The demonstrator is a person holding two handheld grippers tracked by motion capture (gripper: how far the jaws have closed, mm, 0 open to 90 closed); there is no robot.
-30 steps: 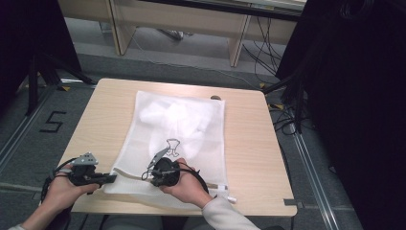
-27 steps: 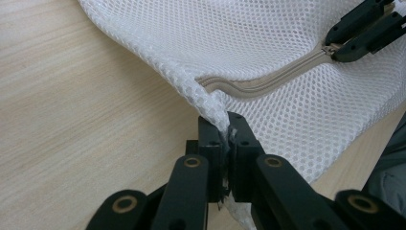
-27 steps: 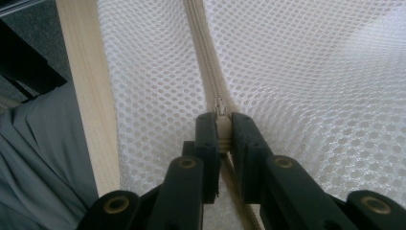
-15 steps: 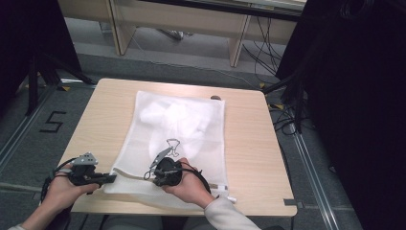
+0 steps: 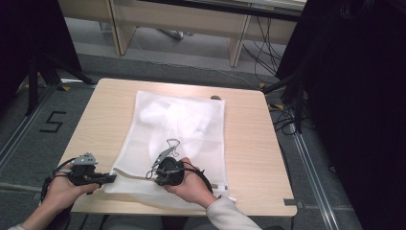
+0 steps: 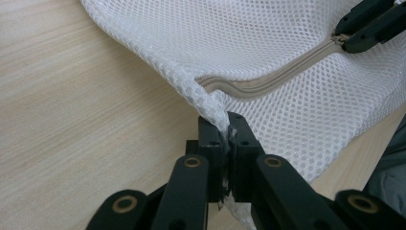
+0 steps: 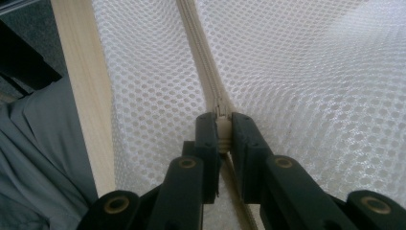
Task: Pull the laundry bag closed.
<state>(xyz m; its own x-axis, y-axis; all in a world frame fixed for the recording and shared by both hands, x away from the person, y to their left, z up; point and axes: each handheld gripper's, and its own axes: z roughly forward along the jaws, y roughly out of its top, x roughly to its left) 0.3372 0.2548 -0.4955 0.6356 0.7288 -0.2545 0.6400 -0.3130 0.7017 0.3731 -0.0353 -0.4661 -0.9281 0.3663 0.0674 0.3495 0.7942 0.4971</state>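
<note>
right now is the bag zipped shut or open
Cannot tell for its whole length. The zipper ahead of the right claw looks shut; the rest of the bag is unclear.

laundry bag [image 5: 184,132]: white open-weave mesh cloth, matt
zipper [image 7: 201,57]: beige woven tape, smooth
tabletop [image 5: 249,143]: pale wood grain, matt
hand-held gripper [image 6: 225,139]: black matt plastic, brass-coloured rivets

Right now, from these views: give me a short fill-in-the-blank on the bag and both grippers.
1. The left gripper is shut on a ____ of the white mesh bag.
2. The right gripper is shut on the bag's ____ pull.
3. The bag lies on a ____ table.

Missing words: corner; zipper; wooden
</note>
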